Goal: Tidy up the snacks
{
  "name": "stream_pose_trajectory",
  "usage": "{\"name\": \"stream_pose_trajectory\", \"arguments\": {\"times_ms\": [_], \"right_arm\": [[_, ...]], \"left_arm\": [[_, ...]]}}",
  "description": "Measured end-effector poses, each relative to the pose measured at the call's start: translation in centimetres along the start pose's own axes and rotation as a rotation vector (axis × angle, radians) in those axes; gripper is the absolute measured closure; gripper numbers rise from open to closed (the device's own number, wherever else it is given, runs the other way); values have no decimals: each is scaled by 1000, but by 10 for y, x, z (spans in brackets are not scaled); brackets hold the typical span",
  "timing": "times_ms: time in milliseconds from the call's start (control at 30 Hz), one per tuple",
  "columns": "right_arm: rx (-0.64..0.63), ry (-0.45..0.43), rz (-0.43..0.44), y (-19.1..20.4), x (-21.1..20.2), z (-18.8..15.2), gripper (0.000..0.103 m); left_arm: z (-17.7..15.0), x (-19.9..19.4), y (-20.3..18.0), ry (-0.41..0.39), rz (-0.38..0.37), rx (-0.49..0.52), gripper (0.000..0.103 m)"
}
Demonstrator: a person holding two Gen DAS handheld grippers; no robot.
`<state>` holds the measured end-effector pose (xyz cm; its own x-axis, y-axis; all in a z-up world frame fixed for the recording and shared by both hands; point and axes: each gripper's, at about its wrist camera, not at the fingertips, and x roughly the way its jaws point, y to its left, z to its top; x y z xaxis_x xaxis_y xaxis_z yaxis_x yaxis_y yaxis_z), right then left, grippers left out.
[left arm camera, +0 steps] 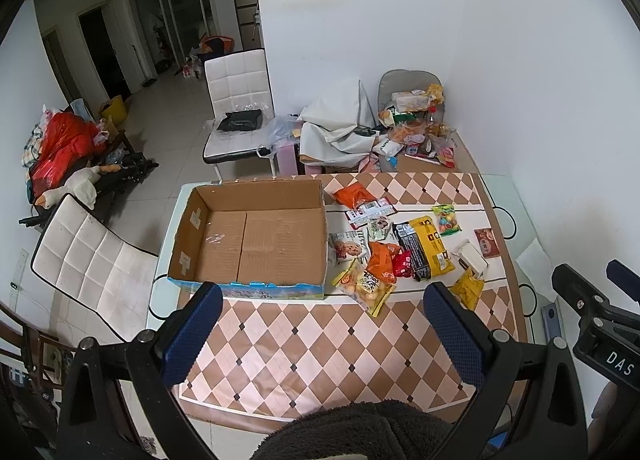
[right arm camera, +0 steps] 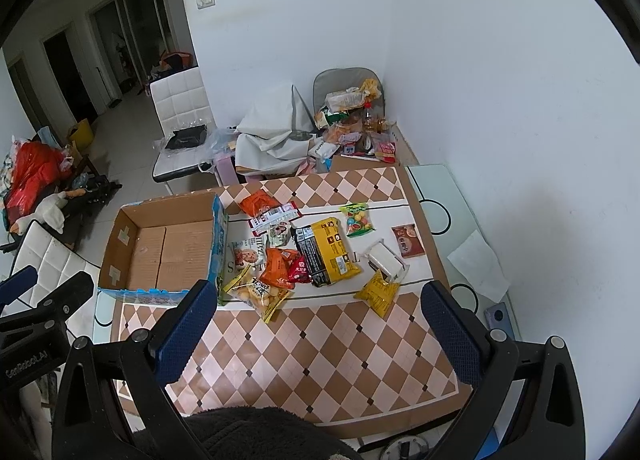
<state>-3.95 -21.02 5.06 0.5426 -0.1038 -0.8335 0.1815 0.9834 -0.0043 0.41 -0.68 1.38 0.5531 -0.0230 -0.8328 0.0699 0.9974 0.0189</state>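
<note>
Lying scattered on the checkered table (left arm camera: 320, 348), ahead of both pairs of jaws, the snacks form a loose cluster just right of an open cardboard box (left arm camera: 248, 236). In the right wrist view the large yellow-and-black packet (right arm camera: 326, 252) sits straight ahead between the two fingers, with a red-orange bag (right arm camera: 278, 266) and a small red packet (right arm camera: 298, 270) touching its left side. Closer to the left finger lies a yellow bag of round puffs (right arm camera: 258, 294), and beyond it a cookie packet (right arm camera: 248, 254) rests against the box wall. Toward the right finger lie a small yellow pouch (right arm camera: 378, 294) and a white wrapped pack (right arm camera: 386, 260); farther out are a green candy bag (right arm camera: 357, 219), a brown sachet (right arm camera: 408, 240) and, at the far side, an orange bag (right arm camera: 258, 201).

The right gripper (right arm camera: 320, 336) hovers above the near part of the table, its blue-padded fingers (right arm camera: 184, 336) spread wide apart and holding nothing. The left gripper (left arm camera: 324, 336) is likewise spread wide and unloaded, with the near box wall just ahead of its left finger and the small yellow pouch just beyond its right one.

Beyond the table stand a white padded chair (left arm camera: 236, 91) and a corner heap of more packets (left arm camera: 416, 119); a second white chair (left arm camera: 92, 264) stands left of the box.
</note>
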Motion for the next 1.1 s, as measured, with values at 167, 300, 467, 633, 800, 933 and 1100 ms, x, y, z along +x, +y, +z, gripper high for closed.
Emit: {"name": "stream_pose_trajectory", "arguments": {"times_ms": [167,300,467,633,800,933,1100], "right_arm": [[1,-3,2,0,0,-1,0],[1,-5,4,-1,-2,0,0],[2,-6,5,0,-3,1,0],[5,-8,5,1,-5,1,0],[4,-7,7,0,-6,2,0],[3,-10,7,-1,-5,1,0],[2,-8,13,1,-7,2,0]], "left_arm": [[0,-1,-2,-5,2,0,0],[0,-2,-3,-7,2,0,0],[1,-2,-3,-8,1,0,0],[4,-6,-6,-6,-2,0,0],[3,-8,-7,-8,-3,-1,0],[3,-9,-9,-12,-2,-1,0],[3,-10,-8,-12,-3,-2,0]]}}
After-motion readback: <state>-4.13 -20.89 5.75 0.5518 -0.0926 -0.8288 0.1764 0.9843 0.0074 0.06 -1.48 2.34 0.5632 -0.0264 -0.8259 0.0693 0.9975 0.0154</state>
